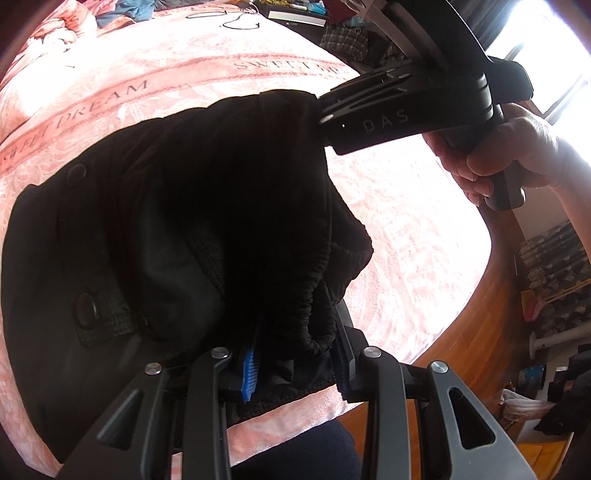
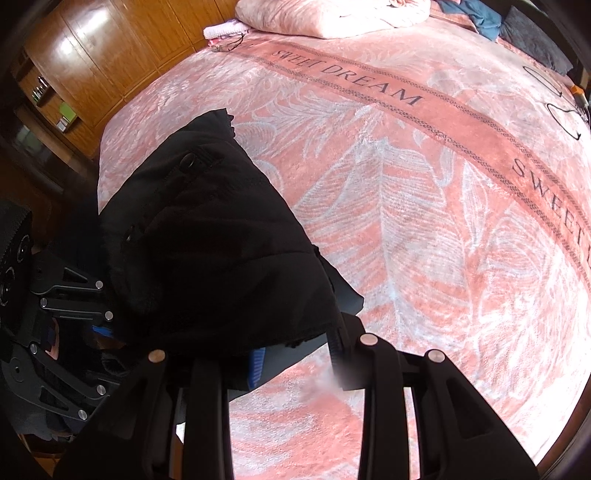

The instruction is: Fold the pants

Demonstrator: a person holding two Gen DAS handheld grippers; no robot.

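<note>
Black pants point(image 1: 184, 221) hang bunched over a pink bedspread point(image 1: 184, 66). The elastic waistband point(image 1: 317, 288) droops on the right. My left gripper point(image 1: 295, 369) has the waistband cloth between its blue pads point(image 1: 248, 373), though the jaws stand apart. My right gripper point(image 1: 321, 114) grips the far edge of the pants, held by a hand point(image 1: 498, 147). In the right wrist view the pants point(image 2: 221, 251) drape over my right gripper point(image 2: 295, 354), whose blue pads point(image 2: 256, 363) hold the cloth. The left gripper point(image 2: 99, 328) shows at the lower left of that view.
The bedspread point(image 2: 406, 203) reads "SWEET DREAM". A pink pillow point(image 2: 332, 16) and glasses point(image 2: 229, 45) lie at the far end, with dark clothes point(image 2: 532, 40) at the far right. Wooden wardrobes point(image 2: 92, 55) stand to the left. Wood floor point(image 1: 491, 295) and clutter lie beyond the bed's edge.
</note>
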